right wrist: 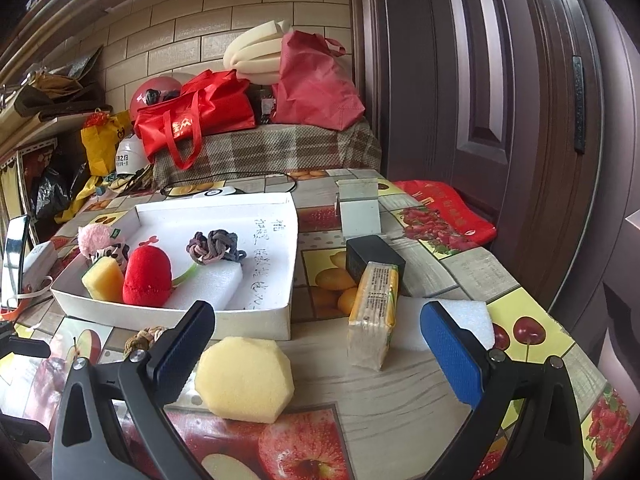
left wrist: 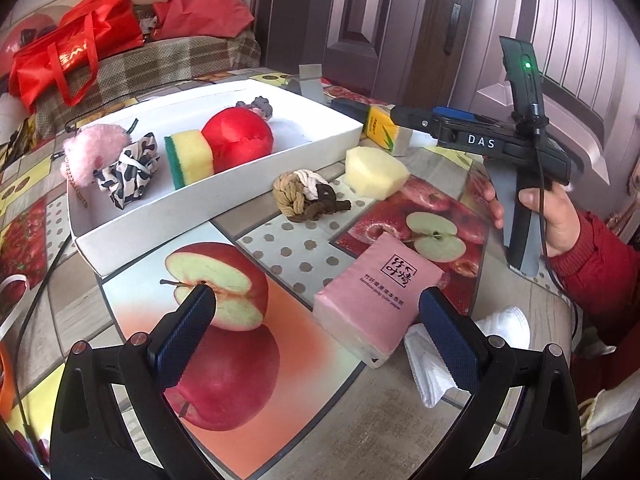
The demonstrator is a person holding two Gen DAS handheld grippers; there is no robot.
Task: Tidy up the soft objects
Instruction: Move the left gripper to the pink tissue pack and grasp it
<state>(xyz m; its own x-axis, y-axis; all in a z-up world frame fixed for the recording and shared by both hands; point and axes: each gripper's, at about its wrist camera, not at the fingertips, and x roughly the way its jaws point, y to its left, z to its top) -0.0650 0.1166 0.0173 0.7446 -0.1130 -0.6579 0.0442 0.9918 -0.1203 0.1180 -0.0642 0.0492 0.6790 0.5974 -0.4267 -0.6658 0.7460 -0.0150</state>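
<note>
From the left wrist, the left gripper (left wrist: 316, 312) is spread wide and empty above the table (left wrist: 320, 420), the pink tissue pack (left wrist: 376, 296) just inside its right finger, the rope knot (left wrist: 308, 196) and white box (left wrist: 160, 220) ahead. From the right wrist, the right gripper (right wrist: 316, 340) gapes empty, the yellow sponge (right wrist: 244, 378) beside its left finger, a yellow tissue pack (right wrist: 374, 316) ahead

Two rope knots (left wrist: 310, 197) (right wrist: 216, 245); two tissue packs (left wrist: 376, 294) (right wrist: 374, 316); one tray (left wrist: 224, 200).
</note>
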